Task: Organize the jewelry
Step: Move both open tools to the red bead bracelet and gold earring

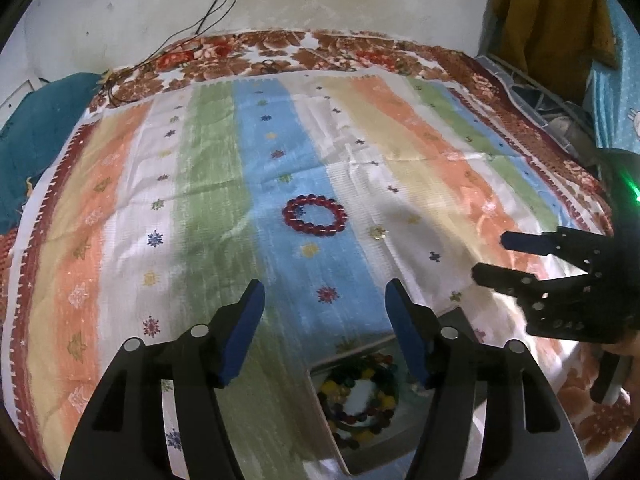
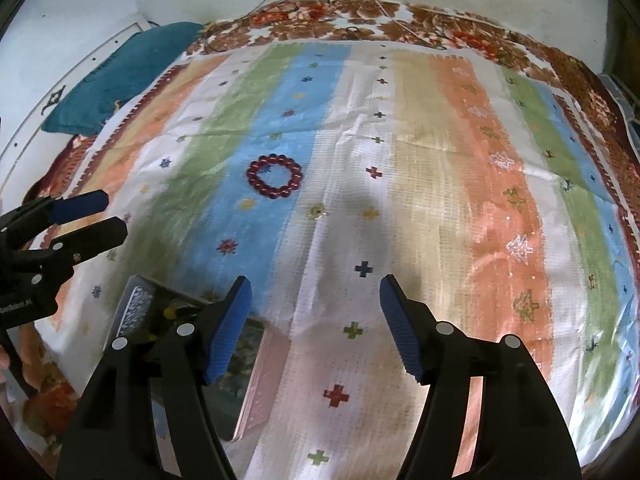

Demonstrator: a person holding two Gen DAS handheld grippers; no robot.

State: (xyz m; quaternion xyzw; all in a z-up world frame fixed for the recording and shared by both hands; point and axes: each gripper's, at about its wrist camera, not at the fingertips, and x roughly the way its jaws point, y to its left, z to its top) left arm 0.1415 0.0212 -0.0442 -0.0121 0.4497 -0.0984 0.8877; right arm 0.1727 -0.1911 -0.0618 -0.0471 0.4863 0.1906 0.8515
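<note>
Left wrist view, as we log it: left gripper and right gripper both spread, empty; red bead bracelet loose on striped cloth, box near — risk: beads rolling off smooth pads; cloth pinched instead.

Left black plastic tongs with blue ribbed pads: jaws parted wide, nothing between them, pitched steeply downward; seen side-on from the right wrist view, fingers apart, empty. Right black plastic tongs with blue ribbed pads: jaws likewise parted wide and empty, pitched steeply downward; seen side-on from the left wrist view, fingers apart. Part of a bare hand shows behind the right tongs' body.
</note>
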